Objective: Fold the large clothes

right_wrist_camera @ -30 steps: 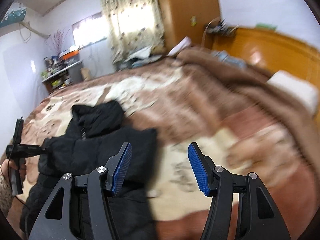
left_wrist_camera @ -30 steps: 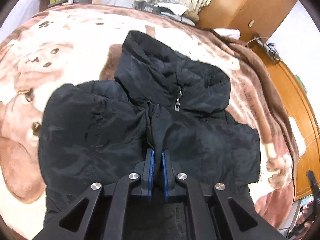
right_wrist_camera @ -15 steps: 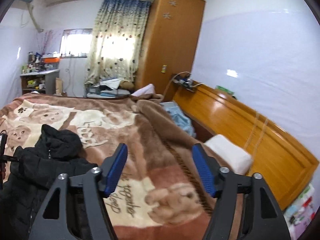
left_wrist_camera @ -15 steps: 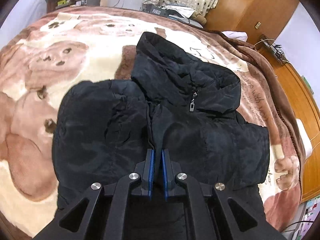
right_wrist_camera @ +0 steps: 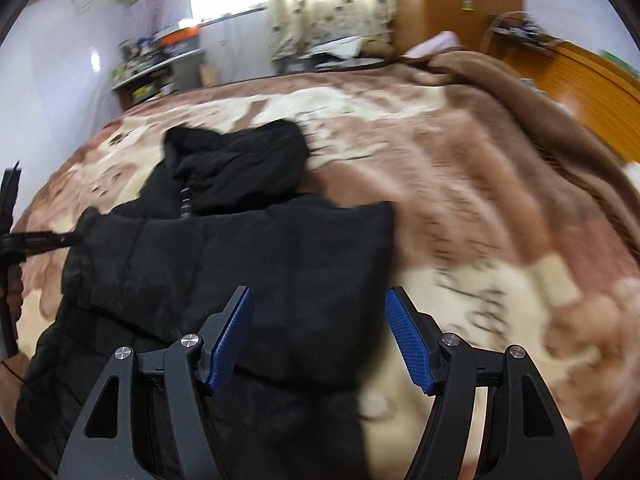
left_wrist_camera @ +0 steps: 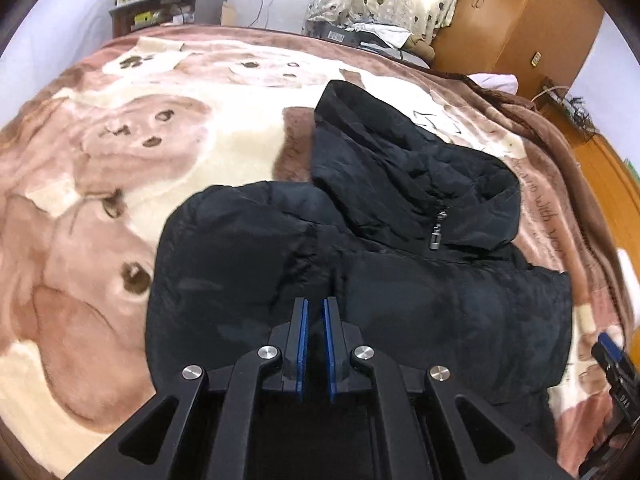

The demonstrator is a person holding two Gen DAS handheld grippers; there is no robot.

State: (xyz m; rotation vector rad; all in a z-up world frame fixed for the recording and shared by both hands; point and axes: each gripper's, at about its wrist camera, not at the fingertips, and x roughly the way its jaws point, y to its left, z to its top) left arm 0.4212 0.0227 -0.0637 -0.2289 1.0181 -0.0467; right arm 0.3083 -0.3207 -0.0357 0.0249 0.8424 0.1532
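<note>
I find the black jacket (left_wrist_camera: 360, 272) lying on the bear-print blanket (left_wrist_camera: 120, 168) that covers the bed, collar and hood toward the far end, zip pull showing at the neck. Both sleeves appear already folded in across the chest, so I judge the sideways folds largely done; the body below looks not yet doubled up toward the collar. My left gripper (left_wrist_camera: 315, 320) has its jaws together, seemingly pinching a ridge of dark fabric at the jacket's middle, though I cannot confirm cloth between the pads. My right gripper (right_wrist_camera: 320, 340) has its jaws wide apart and empty, above the jacket's near right edge.
</note>
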